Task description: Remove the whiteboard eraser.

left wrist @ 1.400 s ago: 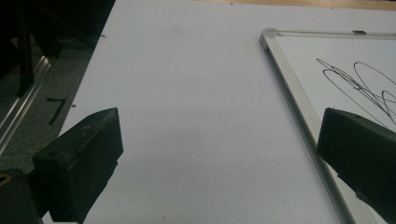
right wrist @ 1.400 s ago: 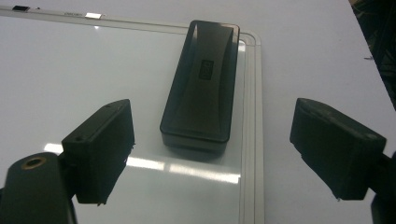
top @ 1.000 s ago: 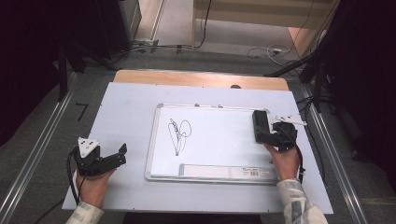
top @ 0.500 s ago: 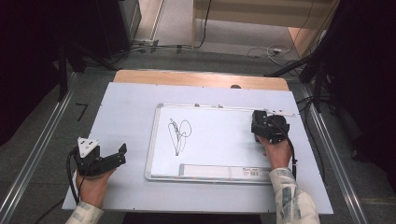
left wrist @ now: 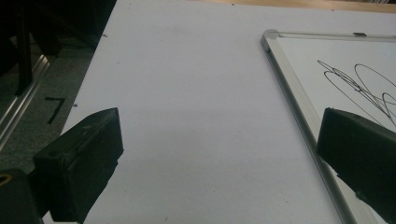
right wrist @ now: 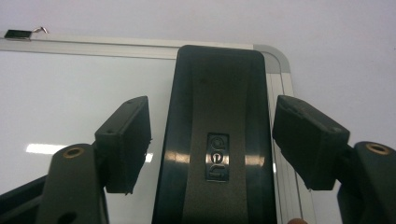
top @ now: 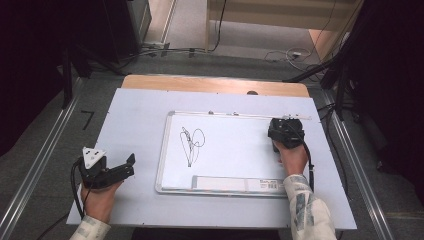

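The black eraser (right wrist: 218, 140) lies flat at the upper right corner of the whiteboard (top: 230, 150), its long body running up the middle of the right gripper view, partly over the board's metal frame. The right gripper (right wrist: 212, 140) straddles it, one jaw on each side, spread apart with a small gap on either flank, so nothing is clamped yet. In the high view that gripper (top: 286, 134) sits right of centre, over the board's top right corner.

The step in hand looks like taking hold of the eraser. To do it well, the jaws should drop level until their pads face the eraser's long sides, then close evenly (a lopsided squeeze would likely swivel it on the slick board). Gripping near the middle, about at the embossed logo, should keep it flat for wiping.

The scribble (top: 191, 144) waits left of centre on the board. The left gripper (top: 112, 172) rests at lower left on the pale table cover (top: 135, 115), jaws wide apart and empty.
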`<state>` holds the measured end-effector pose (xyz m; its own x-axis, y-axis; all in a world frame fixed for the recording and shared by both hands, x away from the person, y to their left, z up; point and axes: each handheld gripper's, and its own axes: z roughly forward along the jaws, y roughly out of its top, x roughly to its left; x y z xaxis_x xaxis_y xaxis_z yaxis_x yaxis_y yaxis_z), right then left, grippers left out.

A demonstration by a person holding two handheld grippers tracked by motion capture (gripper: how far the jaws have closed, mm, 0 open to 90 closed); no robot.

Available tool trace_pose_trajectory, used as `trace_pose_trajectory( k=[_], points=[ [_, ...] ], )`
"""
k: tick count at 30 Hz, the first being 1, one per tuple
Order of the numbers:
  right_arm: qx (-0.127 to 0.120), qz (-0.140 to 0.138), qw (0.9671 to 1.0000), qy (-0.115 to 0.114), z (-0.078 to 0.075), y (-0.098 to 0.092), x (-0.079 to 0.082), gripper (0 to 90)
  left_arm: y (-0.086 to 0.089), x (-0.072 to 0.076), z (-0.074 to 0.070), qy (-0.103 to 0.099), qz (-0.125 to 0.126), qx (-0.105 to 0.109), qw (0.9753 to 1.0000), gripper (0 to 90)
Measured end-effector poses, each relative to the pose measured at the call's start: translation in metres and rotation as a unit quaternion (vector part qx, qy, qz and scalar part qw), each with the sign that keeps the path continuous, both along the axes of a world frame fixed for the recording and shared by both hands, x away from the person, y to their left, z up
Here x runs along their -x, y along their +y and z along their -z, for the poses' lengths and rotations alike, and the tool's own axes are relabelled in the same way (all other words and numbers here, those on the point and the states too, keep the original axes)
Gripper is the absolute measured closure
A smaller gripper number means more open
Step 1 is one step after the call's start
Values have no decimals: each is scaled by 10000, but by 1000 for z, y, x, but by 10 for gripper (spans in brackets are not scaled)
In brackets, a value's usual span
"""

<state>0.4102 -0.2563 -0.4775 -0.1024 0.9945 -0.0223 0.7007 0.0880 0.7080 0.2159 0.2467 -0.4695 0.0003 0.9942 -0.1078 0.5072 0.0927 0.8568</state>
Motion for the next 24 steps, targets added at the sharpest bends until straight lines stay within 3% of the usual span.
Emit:
trace_pose_trajectory(
  k=[11, 24],
  points=[
    [-53, 95, 9999, 82, 6, 1, -4, 331, 1, 0, 0, -4, -2, -2, 10000, 12],
    [-16, 157, 9997, 179, 10, 2, -5, 332, 0, 0, 0, 4, 0, -7, 10000, 12]
  ],
)
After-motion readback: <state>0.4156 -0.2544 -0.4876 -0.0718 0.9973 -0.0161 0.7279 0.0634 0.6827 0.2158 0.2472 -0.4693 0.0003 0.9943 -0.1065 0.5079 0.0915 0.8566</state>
